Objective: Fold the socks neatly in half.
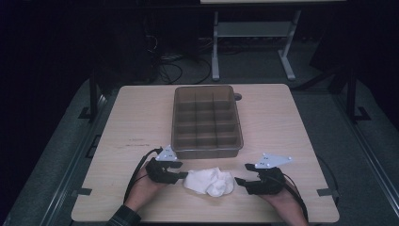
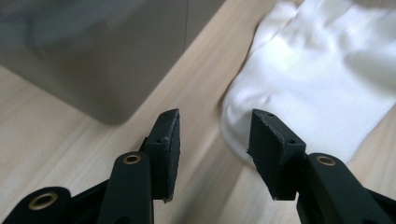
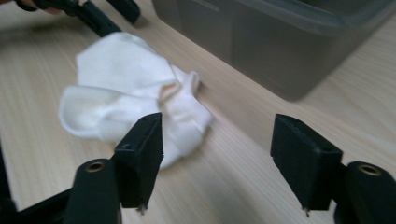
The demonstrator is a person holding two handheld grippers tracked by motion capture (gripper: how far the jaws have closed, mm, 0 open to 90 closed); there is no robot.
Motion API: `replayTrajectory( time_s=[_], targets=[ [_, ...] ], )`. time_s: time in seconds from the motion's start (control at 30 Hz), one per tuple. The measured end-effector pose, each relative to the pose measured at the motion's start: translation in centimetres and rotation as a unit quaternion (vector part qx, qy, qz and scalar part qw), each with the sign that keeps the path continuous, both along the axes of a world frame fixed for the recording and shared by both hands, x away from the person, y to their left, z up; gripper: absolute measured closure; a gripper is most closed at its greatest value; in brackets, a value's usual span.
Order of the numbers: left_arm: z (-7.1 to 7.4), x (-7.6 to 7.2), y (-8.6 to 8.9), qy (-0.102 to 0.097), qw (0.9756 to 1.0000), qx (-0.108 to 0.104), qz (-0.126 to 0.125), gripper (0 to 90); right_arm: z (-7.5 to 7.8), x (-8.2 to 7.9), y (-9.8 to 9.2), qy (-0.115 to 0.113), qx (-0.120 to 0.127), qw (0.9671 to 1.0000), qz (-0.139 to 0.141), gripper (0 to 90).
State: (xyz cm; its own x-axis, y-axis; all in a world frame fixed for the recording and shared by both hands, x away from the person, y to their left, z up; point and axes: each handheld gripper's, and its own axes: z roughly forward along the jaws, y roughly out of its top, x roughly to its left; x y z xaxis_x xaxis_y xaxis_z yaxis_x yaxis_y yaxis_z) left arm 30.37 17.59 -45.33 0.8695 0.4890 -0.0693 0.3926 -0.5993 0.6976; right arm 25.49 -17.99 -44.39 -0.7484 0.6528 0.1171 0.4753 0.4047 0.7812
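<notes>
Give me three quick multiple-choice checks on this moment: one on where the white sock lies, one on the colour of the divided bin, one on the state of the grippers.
1. Where does the white sock lie?
A. inside the bin
B. on the table between the two grippers, in front of the bin
C. on the floor

2. What colour is the divided bin?
A. bright red
B. translucent grey-brown
C. white

3. What do the left gripper and right gripper hold?
A. nothing, both are open
B. each grips the sock
C. both grip the bin

Key: 1 B, the sock rests on bare wood before the bin; 2 B, its walls look smoky; 3 A, both gaps show bare table.
</notes>
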Motion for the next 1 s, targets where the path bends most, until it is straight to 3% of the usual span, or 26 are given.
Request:
replayTrajectory(
  time_s=[0.1, 0.33, 0.53, 0.8, 1.0],
  targets=[
    [0.4, -0.1, -0.4, -0.006, 0.9999, -0.015, -0.004, 53.4, 0.1, 0.1, 1.0, -0.001, 0.004, 0.9998, 0.017, 40.4],
    [-0.2, 0.0, -1.1, -0.001, 0.9999, -0.002, -0.015, 54.0, -0.5, 0.7, 3.0, 0.02, 0.009, 0.9985, 0.051, 54.8],
    [-0.7, -0.4, -1.4, -0.005, 0.9995, 0.023, -0.023, 53.9, -1.3, 1.0, 4.0, 0.033, -0.01, 0.9969, 0.071, 64.3],
    [-0.9, -0.5, -1.7, -0.008, 0.9989, 0.033, -0.031, 53.4, -2.2, 0.9, 4.4, 0.028, -0.041, 0.9947, 0.09, 77.3],
    [-0.9, -0.7, -1.8, 0.001, 0.9984, 0.026, -0.05, 69.6, -2.3, 0.9, 4.5, 0.024, -0.048, 0.994, 0.095, 86.3]
  ],
)
